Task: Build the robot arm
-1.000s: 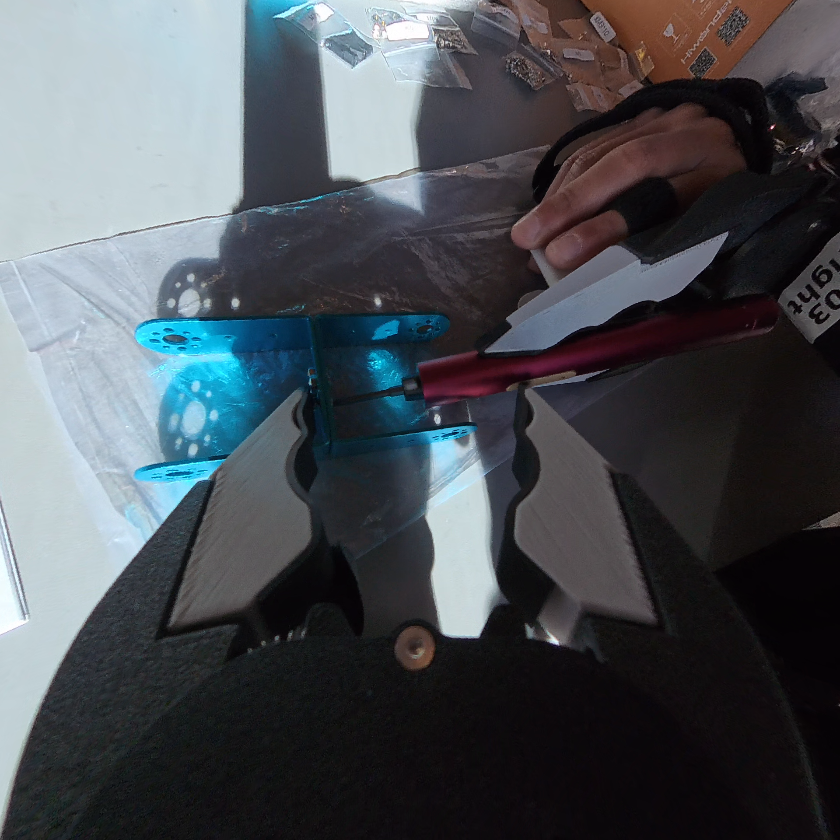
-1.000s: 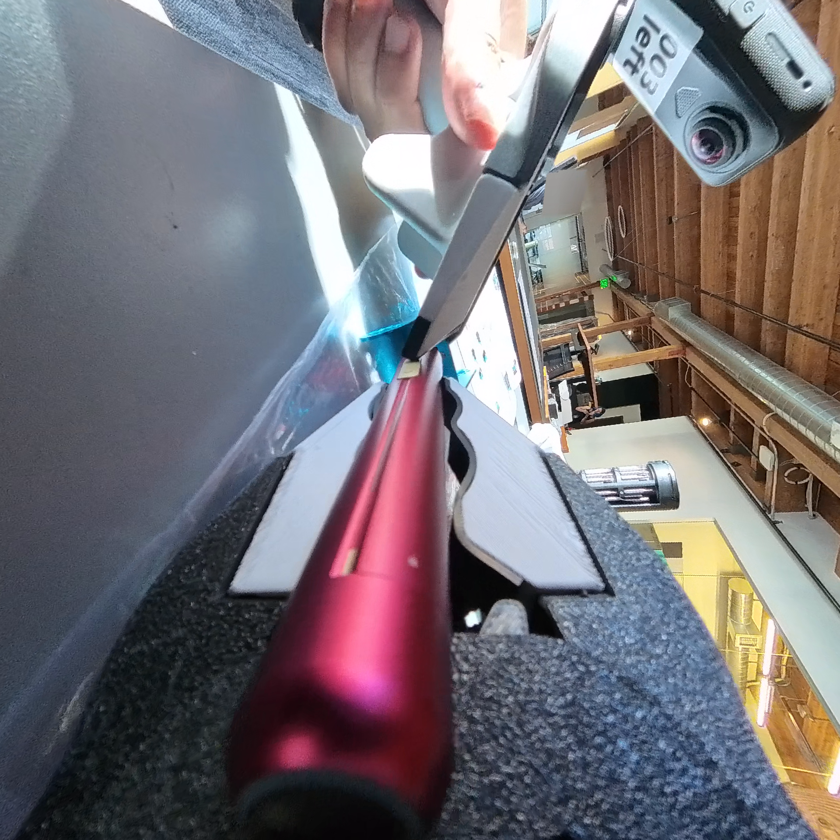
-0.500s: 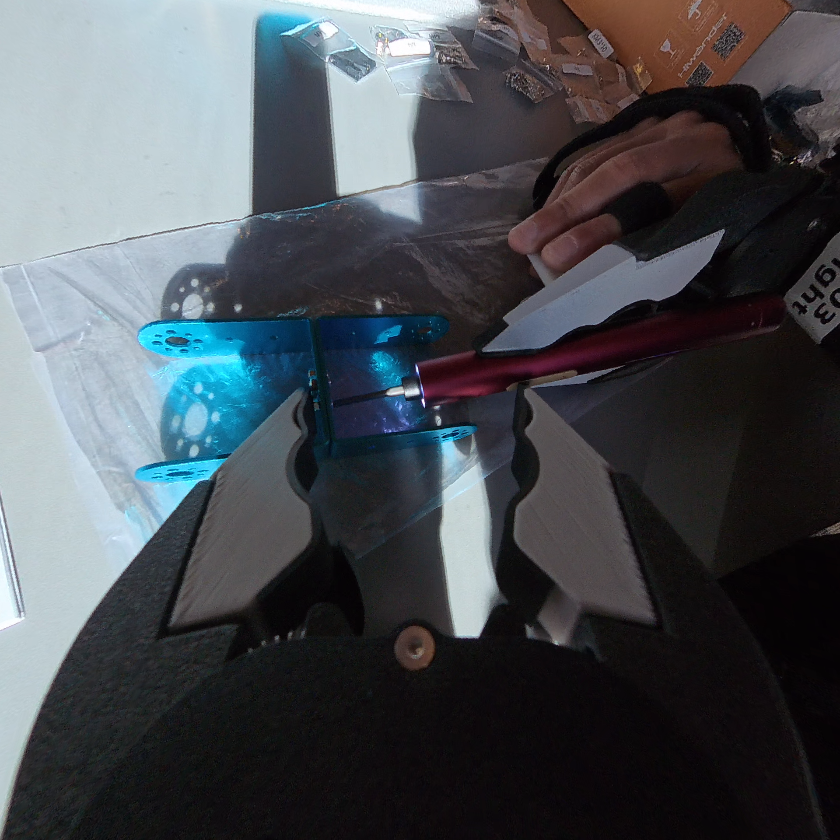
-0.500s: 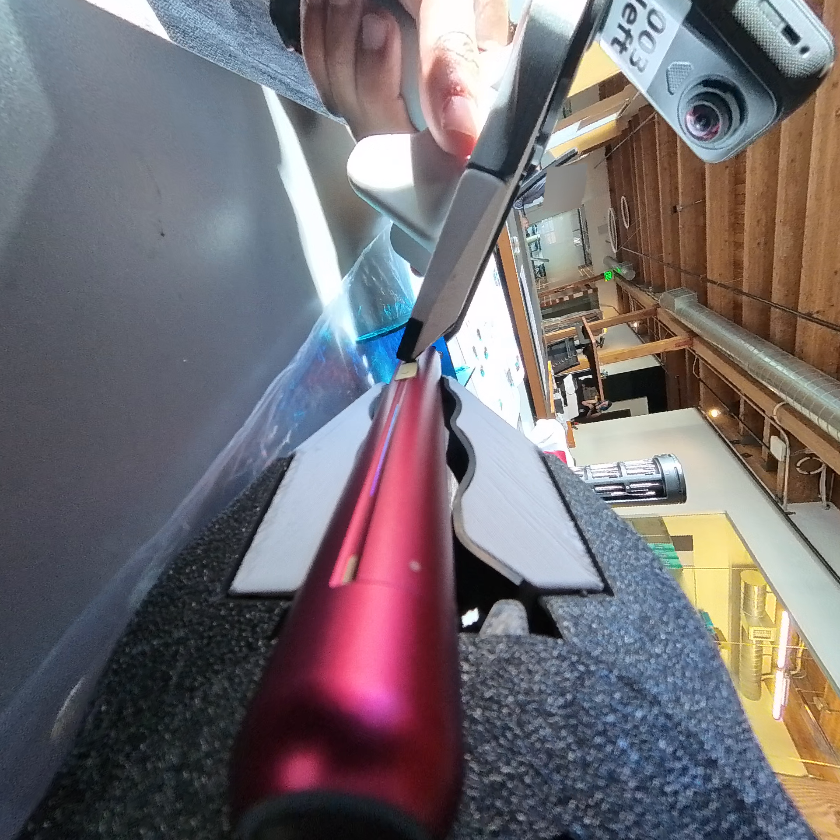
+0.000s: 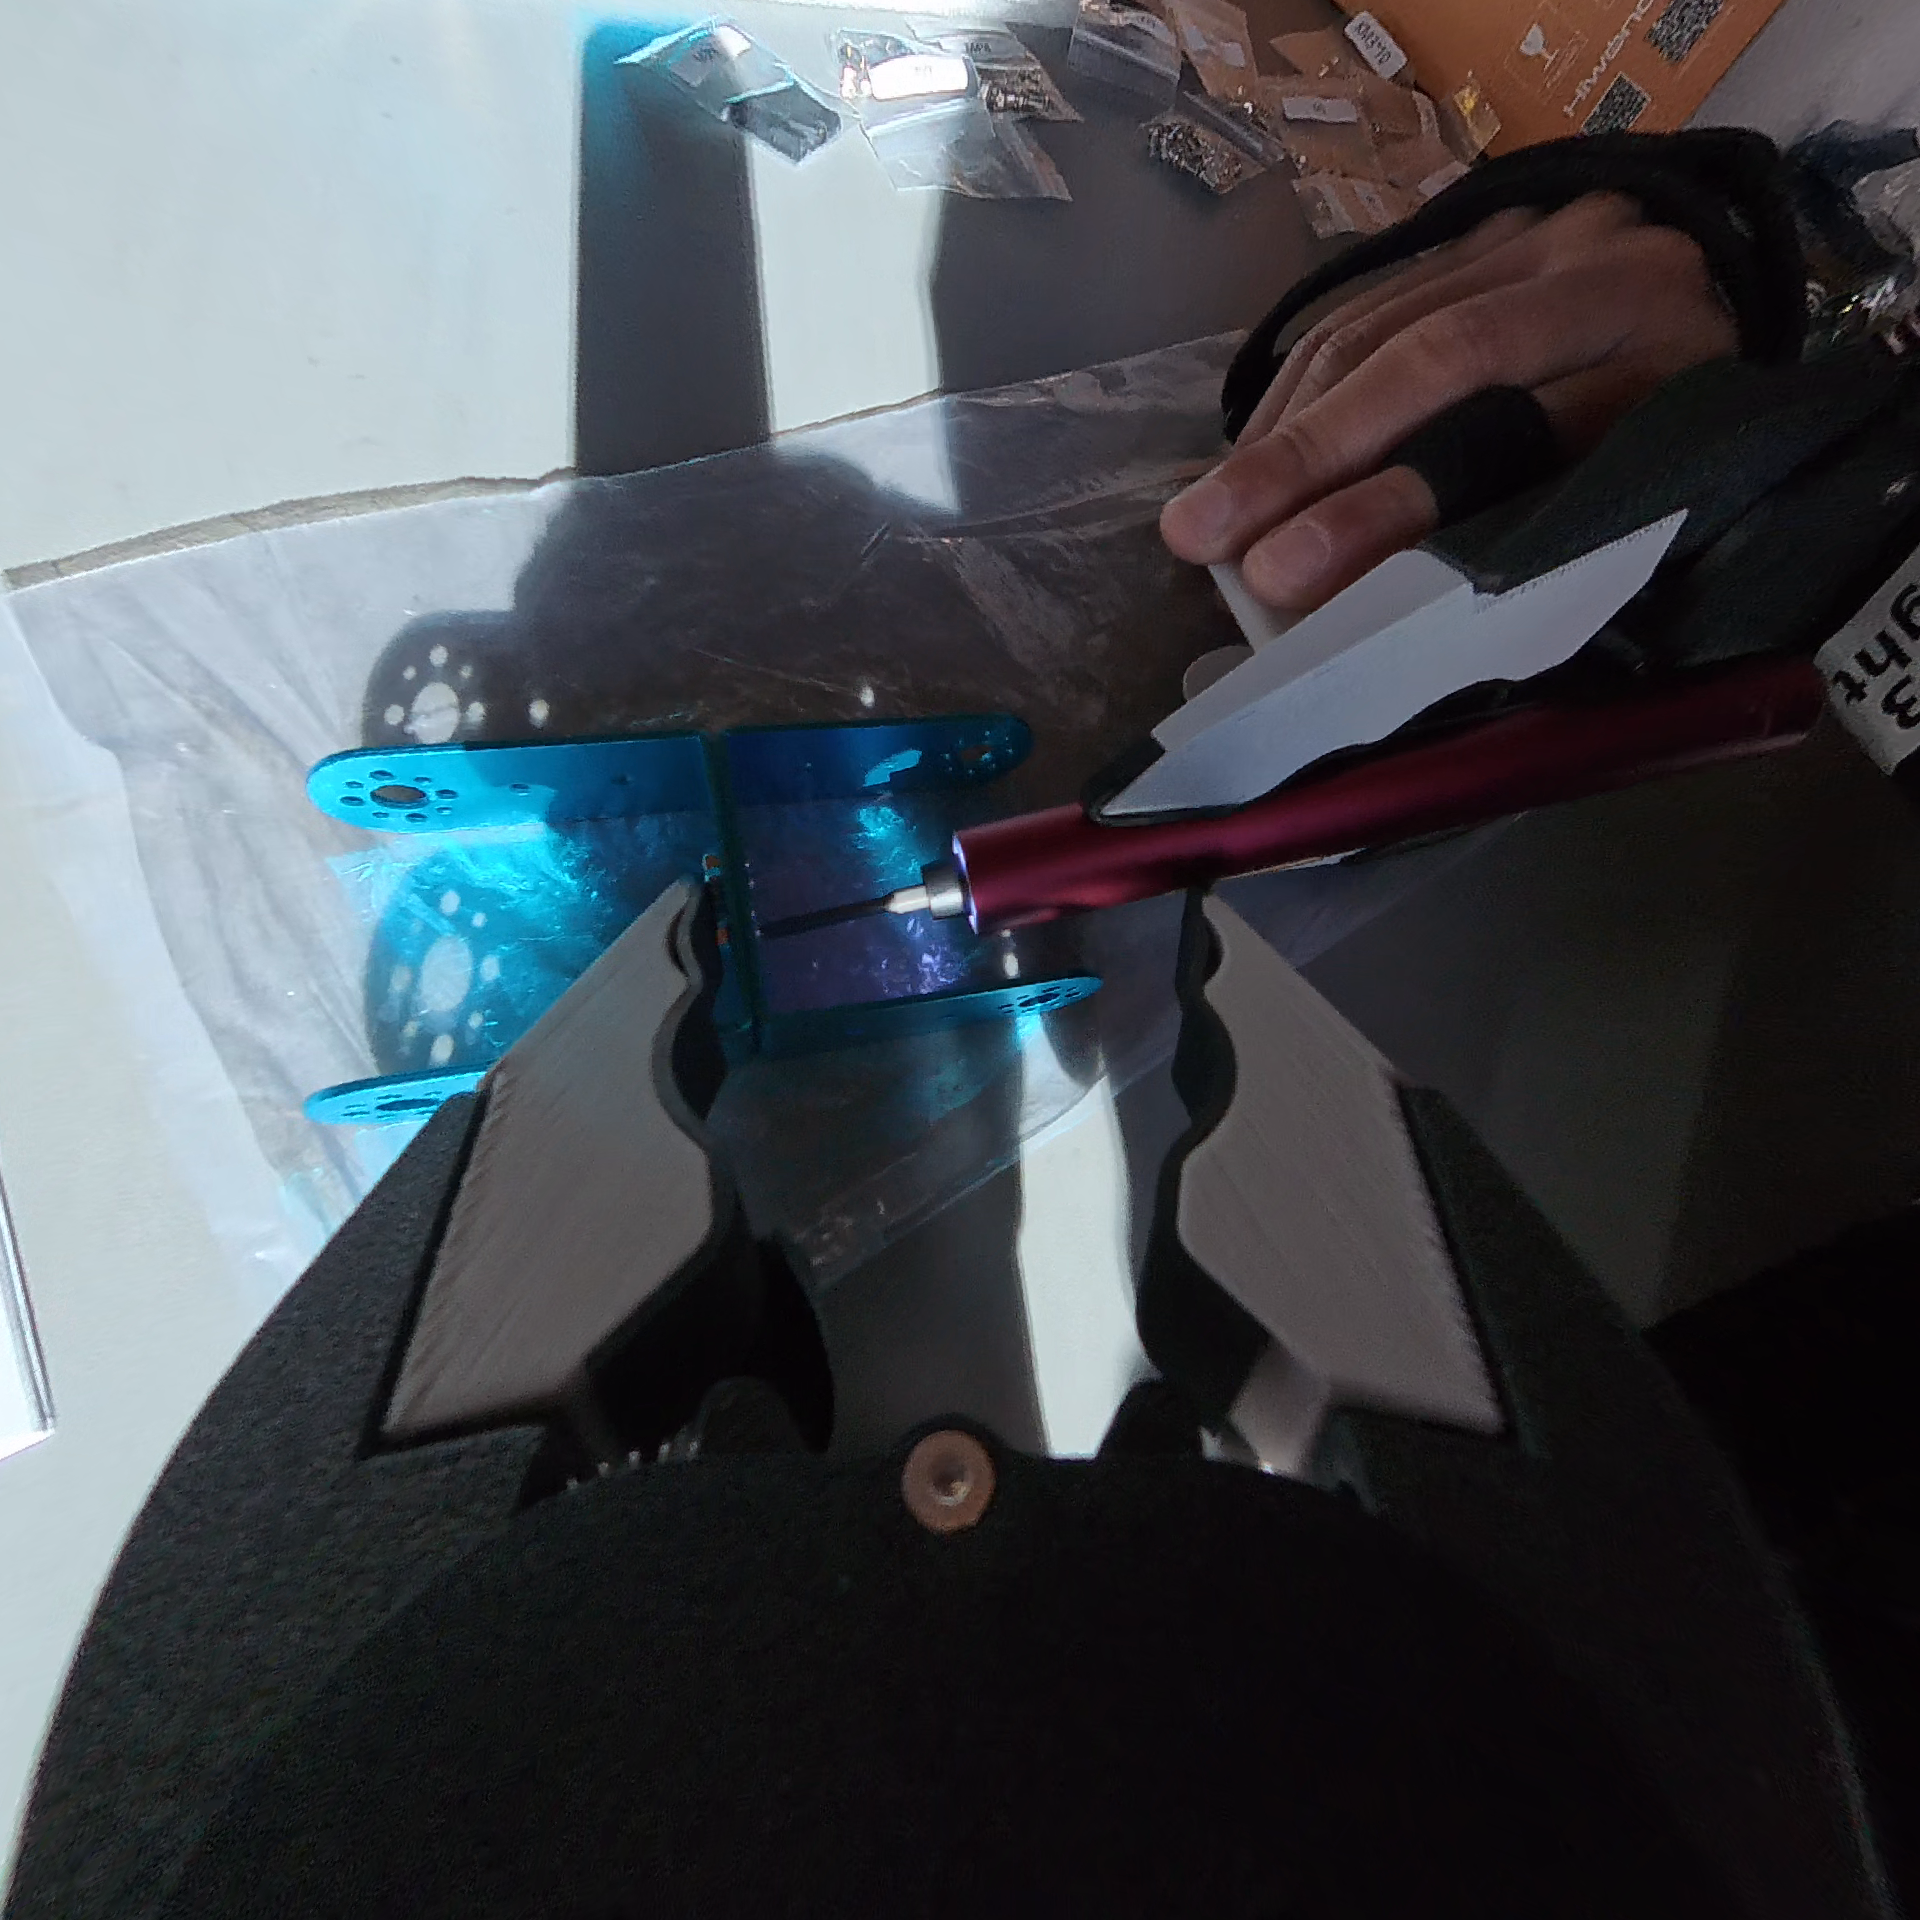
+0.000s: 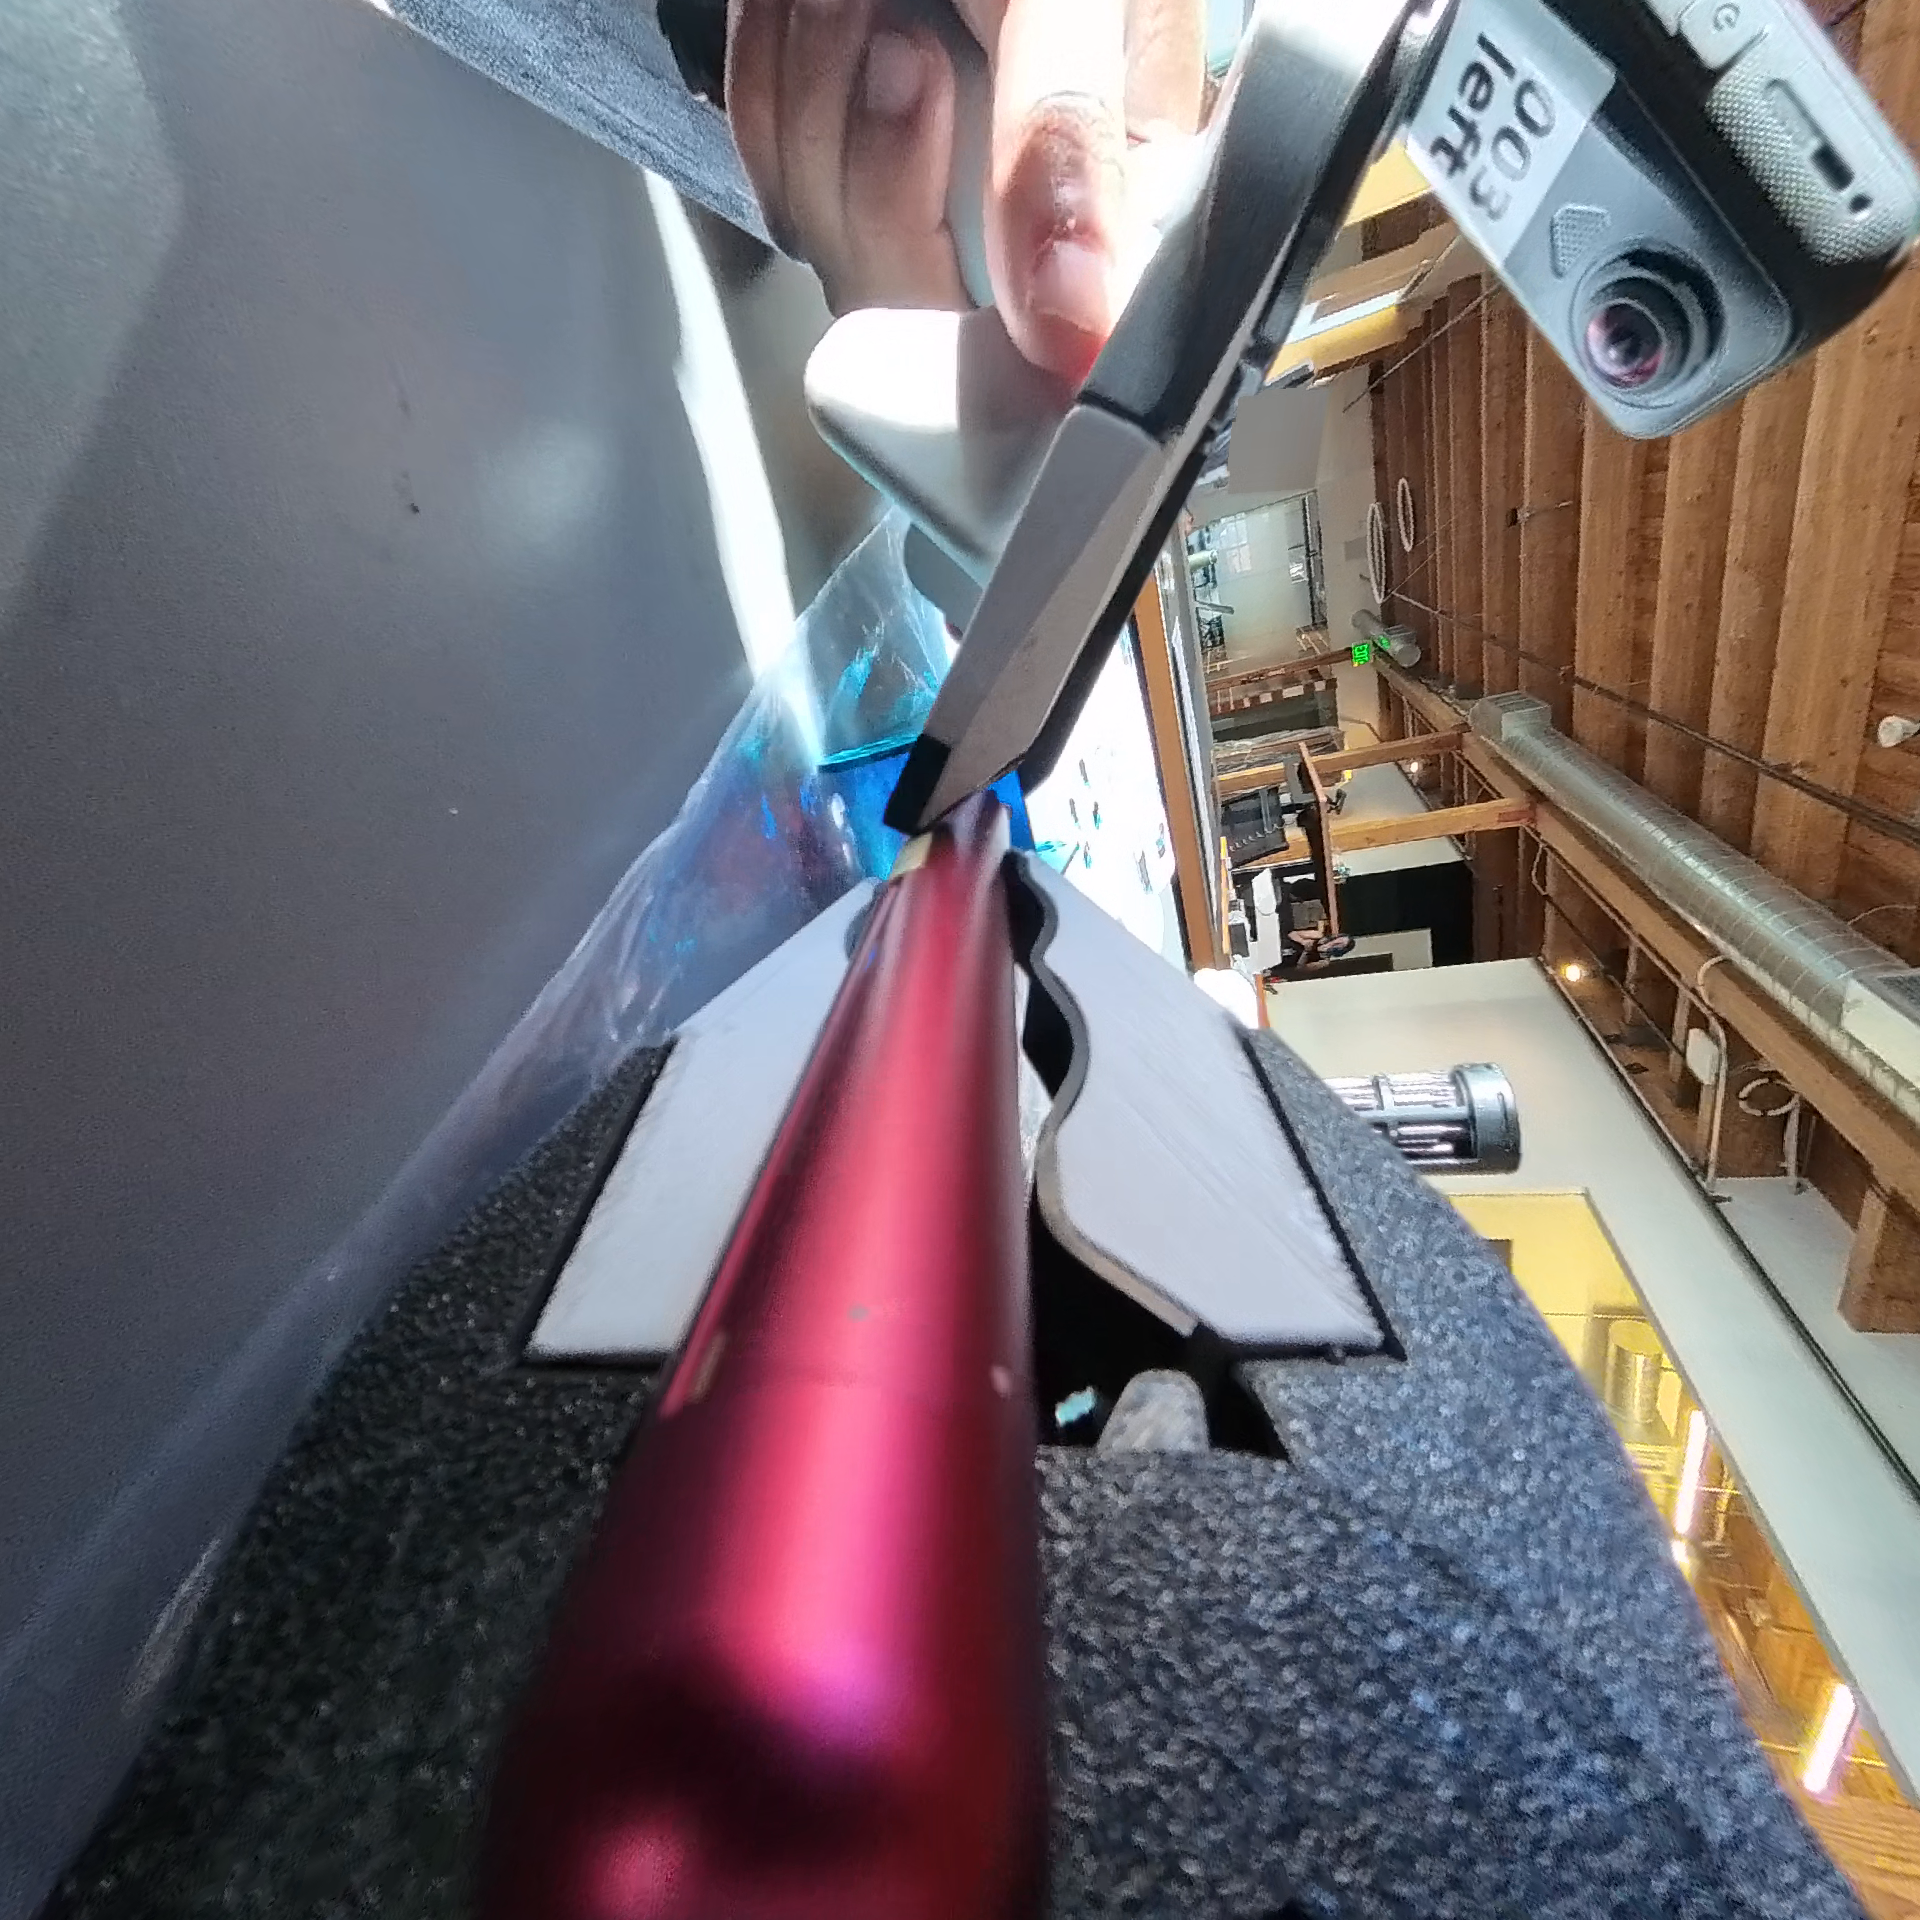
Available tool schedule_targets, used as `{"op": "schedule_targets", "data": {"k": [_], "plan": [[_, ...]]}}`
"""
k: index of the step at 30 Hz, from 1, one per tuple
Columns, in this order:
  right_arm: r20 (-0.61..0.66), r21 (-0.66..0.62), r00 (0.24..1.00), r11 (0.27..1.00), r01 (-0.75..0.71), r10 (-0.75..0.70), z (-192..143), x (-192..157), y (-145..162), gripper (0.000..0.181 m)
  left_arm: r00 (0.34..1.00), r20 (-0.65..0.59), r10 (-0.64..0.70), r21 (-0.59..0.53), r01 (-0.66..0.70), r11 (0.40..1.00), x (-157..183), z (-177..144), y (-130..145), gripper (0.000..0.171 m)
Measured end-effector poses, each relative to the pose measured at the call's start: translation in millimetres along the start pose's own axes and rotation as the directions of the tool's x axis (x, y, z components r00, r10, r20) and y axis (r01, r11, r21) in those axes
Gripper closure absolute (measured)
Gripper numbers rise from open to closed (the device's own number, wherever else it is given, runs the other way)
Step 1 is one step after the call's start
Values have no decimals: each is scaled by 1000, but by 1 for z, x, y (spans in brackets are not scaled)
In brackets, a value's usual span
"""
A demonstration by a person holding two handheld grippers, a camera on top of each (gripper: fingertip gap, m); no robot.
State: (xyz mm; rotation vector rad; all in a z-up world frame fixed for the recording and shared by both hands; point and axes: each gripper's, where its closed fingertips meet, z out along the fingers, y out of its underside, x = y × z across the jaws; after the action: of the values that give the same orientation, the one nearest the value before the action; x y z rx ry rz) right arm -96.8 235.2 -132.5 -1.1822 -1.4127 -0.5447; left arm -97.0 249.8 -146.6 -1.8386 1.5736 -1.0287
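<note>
- Left gripper sits with its jaws spread wide, nothing between them; its left fingertip is right against the blue metal bracket, at about twelve o'clock from the gripper body.
- Right gripper is clamped tight on a red screwdriver, the barrel running straight out between the fingers.
- In the left wrist view that screwdriver comes in from three o'clock, its thin bit reaching the bracket's upright middle wall.
- The bracket lies on a clear plastic bag on the white table.
- A hand in a black strap holds the right gripper at two o'clock.
- Small bags of hardware and a cardboard box lie at twelve to one o'clock, well apart.
</note>
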Motion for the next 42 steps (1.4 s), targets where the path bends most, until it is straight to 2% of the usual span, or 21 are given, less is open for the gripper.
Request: {"op": "schedule_targets", "data": {"k": [13, 20, 32, 34, 35, 36, 39, 42], "plan": [[6, -4, 998, 998, -66, 66, 1, 2, 0, 159, 997, 62, 46, -13, -45, 999, -5, 3, 1, 88], [12, 0, 996, 996, -92, 92, 1, 2, -1, 159, 1000, -19, -5, 7, 5, 1000, -3, -1, -1, 88], [24, 10, 991, 991, -130, 130, 1, 1, -2, 159, 1000, -21, -16, 12, 16, 1000, -3, -1, -2, 87], [30, 16, 990, 990, -141, 141, 1, 1, -2, 159, 999, -35, -21, 15, 21, 1000, -2, -2, -2, 84], [32, 18, 990, 990, -141, 140, 1, 0, -2, 159, 996, -81, -45, 25, 48, 999, 4, -3, -4, 72], [35, 20, 989, 989, -146, 145, 1, 0, -2, 159, 992, -99, -74, 36, 78, 996, 5, -3, -6, 71], [54, 28, 982, 983, -182, 181, 1, 1, -3, 159, 994, -74, -78, 46, 81, 996, 0, -4, -5, 82], [107, 34, 956, 959, -280, 275, 1, 4, -3, 158, 996, -66, -67, 45, 70, 997, 0, -4, -5, 83]]}}
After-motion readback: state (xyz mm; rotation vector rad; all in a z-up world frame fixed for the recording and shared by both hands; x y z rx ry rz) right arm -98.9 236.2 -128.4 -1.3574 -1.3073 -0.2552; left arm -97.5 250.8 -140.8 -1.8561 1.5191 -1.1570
